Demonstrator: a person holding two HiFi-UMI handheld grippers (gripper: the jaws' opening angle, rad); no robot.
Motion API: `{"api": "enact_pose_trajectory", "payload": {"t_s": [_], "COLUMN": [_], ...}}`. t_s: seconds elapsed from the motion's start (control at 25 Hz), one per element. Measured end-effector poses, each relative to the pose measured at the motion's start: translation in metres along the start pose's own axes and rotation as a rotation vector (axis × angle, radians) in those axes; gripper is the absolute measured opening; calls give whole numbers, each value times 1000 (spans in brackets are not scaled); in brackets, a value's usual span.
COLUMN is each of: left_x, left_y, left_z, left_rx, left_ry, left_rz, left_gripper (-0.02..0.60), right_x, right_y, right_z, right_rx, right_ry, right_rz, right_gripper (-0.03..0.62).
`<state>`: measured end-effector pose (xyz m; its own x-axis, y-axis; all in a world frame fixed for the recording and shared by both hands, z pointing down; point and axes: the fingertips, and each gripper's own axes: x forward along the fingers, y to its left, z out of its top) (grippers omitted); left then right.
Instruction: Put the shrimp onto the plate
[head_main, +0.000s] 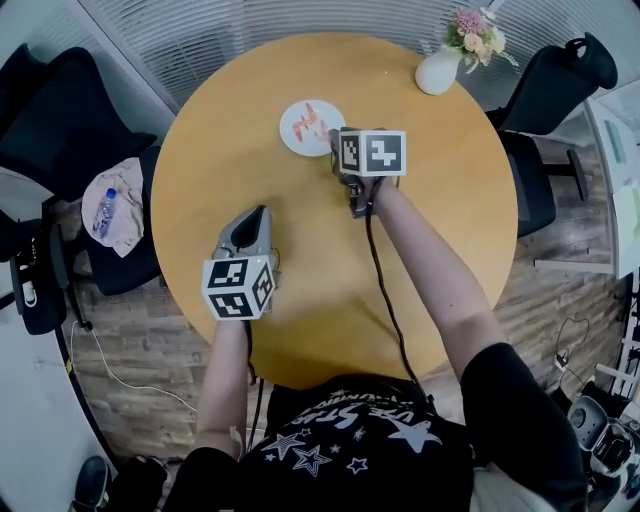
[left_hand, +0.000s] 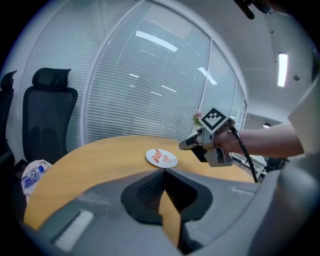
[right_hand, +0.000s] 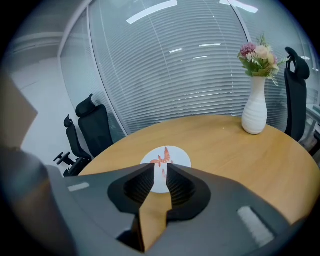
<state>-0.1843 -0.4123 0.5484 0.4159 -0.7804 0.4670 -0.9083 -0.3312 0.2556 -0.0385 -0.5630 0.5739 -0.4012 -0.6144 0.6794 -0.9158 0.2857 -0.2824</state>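
Note:
A white plate (head_main: 296, 140) lies on the far side of the round wooden table (head_main: 450, 220), with several orange shrimp (head_main: 309, 123) on it. My right gripper (head_main: 336, 143) hovers at the plate's near right edge, its jaws a narrow gap apart with nothing between them. In the right gripper view the plate (right_hand: 179, 157) and shrimp (right_hand: 163, 159) lie just beyond the fingertips (right_hand: 148, 169). My left gripper (head_main: 262, 212) sits lower left over bare table, shut and empty. The left gripper view shows the plate (left_hand: 170, 162), the shrimp (left_hand: 158, 156) and the right gripper (left_hand: 183, 146) beside them.
A white vase of flowers (head_main: 441, 68) stands at the table's far right edge. Black office chairs stand at the left (head_main: 60, 110) and the right (head_main: 552, 80). A water bottle (head_main: 105, 212) lies on a cloth on a seat at the left.

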Motion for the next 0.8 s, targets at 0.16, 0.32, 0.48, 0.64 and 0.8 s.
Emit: {"api": "enact_pose_trajectory", "payload": {"t_s": [0.16, 0.32, 0.48, 0.64, 0.8], "left_x": [-14, -29, -44, -57, -68], "left_y": [-16, -27, -40, -54, -74], "left_z": [6, 11, 14, 13, 12], "left_rx": [18, 19, 21, 23, 30], "left_ry": [-20, -40, -57, -66, -74], "left_rz": [-6, 0, 8, 10, 1], "left_gripper": [2, 2, 2, 2, 2], "right_x": [-24, -47, -71, -97, -125], "right_y": [8, 12, 17, 24, 29], "right_z": [-2, -6, -10, -18, -27], "right_rx": [-11, -14, -17, 3, -15], "right_ry": [-15, -28, -44, -59, -73], "right_rz": [26, 42, 67, 112, 134], "right_gripper": [80, 79, 78, 66, 65]}}
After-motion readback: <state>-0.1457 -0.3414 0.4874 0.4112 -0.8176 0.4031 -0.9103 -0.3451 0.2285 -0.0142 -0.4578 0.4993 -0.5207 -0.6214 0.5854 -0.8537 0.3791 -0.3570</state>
